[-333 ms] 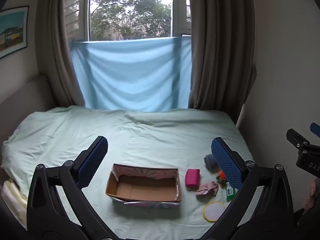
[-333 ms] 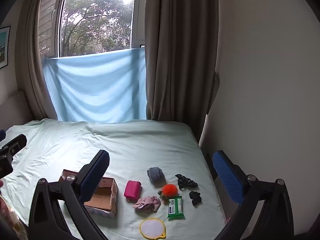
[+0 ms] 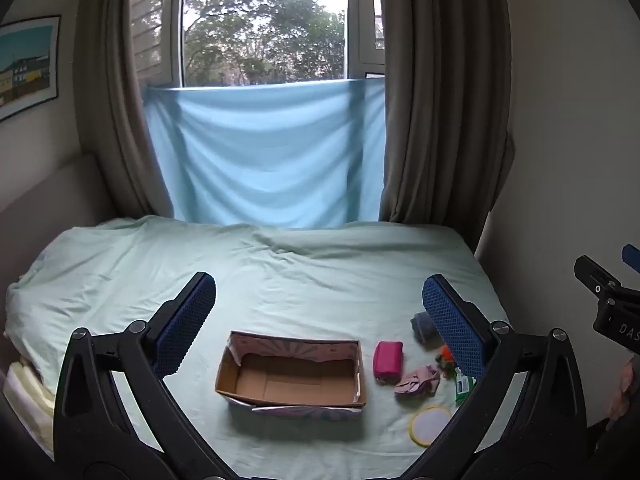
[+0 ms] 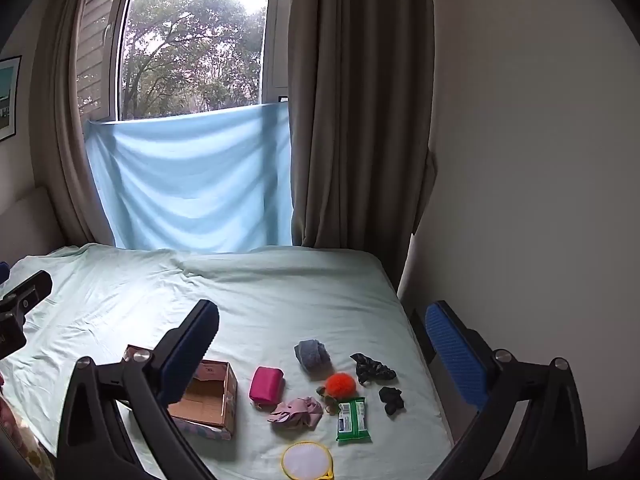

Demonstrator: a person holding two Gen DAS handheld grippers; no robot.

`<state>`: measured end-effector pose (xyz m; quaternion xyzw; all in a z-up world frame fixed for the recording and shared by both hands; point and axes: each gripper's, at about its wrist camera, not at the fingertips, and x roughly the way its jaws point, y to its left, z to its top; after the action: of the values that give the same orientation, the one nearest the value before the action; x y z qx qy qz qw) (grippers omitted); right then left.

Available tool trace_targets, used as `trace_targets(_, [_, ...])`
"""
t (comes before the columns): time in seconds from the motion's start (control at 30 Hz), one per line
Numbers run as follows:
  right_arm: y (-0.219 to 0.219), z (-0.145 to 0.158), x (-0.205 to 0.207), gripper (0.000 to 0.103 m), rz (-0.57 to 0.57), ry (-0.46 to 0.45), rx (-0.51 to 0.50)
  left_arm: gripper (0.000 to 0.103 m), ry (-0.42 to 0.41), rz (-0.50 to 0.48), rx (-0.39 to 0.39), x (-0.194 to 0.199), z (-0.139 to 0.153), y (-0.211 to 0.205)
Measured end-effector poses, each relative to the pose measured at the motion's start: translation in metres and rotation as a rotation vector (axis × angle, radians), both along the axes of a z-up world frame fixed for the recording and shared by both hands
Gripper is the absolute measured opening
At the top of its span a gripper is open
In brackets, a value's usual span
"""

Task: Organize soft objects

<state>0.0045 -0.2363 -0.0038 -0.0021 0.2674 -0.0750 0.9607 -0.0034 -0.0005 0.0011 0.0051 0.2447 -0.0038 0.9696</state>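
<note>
We hold both grippers above a bed covered in a pale green sheet, and neither carries anything. The left gripper is released, its blue-padded fingers spread wide over an open cardboard box with a patterned pink outside, which lies on the sheet with nothing inside. Just right of the box sits a magenta soft pouch, and nearer us a crumpled pale pink cloth and a round white pad with a yellow rim. Further right come a rolled grey-blue sock, a fluffy orange pompom, a green pack of wipes, a dark frilly scrunchie and a small black fabric lump. The right gripper is also released, hanging over these scattered things.
</note>
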Motion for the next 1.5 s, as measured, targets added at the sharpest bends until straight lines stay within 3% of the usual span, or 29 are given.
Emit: trace_targets(1.5, [0.006,-0.001,-0.005,0.103,0.001,0.003,-0.008,0.103,0.009,-0.009,0.025,-0.005,-0.001,-0.011])
